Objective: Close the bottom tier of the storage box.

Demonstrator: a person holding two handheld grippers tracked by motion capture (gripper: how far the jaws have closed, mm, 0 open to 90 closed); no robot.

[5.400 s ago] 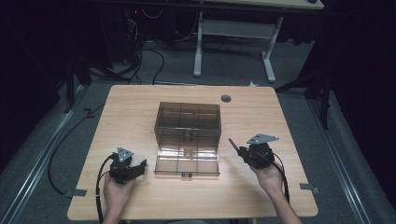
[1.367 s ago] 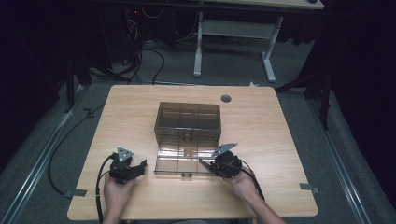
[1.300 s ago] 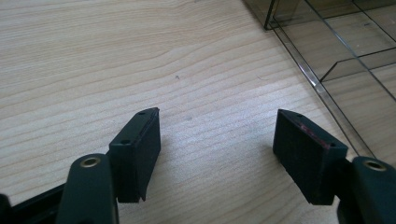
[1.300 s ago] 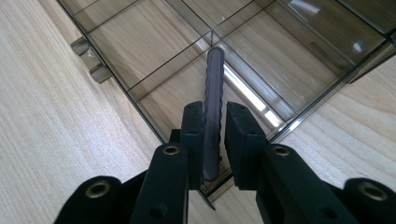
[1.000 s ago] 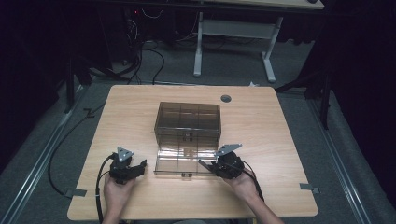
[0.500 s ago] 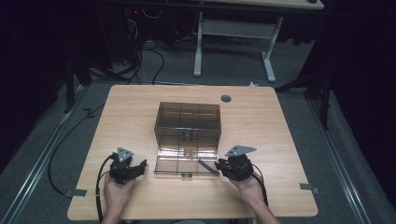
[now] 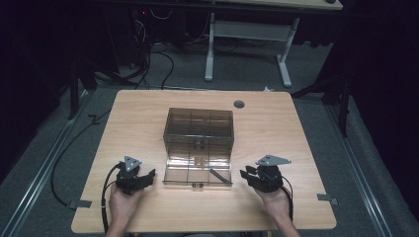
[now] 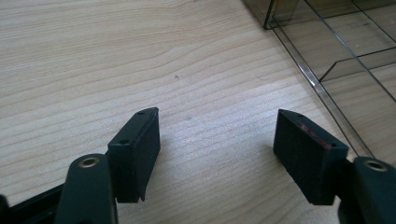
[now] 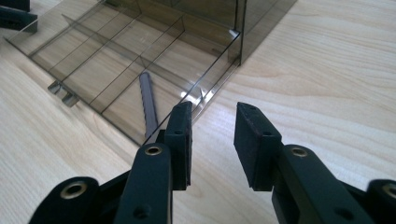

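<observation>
On the lowered front panel of the smoky acrylic organizer box [image 7: 198, 143] lies the dark stick [image 9: 148, 100]; your right gripper [image 9: 212, 140], jaws just opening and empty, should back straight away without clipping the panel edge.

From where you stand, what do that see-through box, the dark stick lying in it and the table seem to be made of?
The box looks like smoke-tinted clear plastic, probably acrylic: glossy, with the wood grain showing through its thin dividers. The stick is dark grey and matt; plastic or metal, I cannot tell. The table has a pale wood-grain top, possibly laminate rather than solid wood, with a smooth, low sheen.
</observation>
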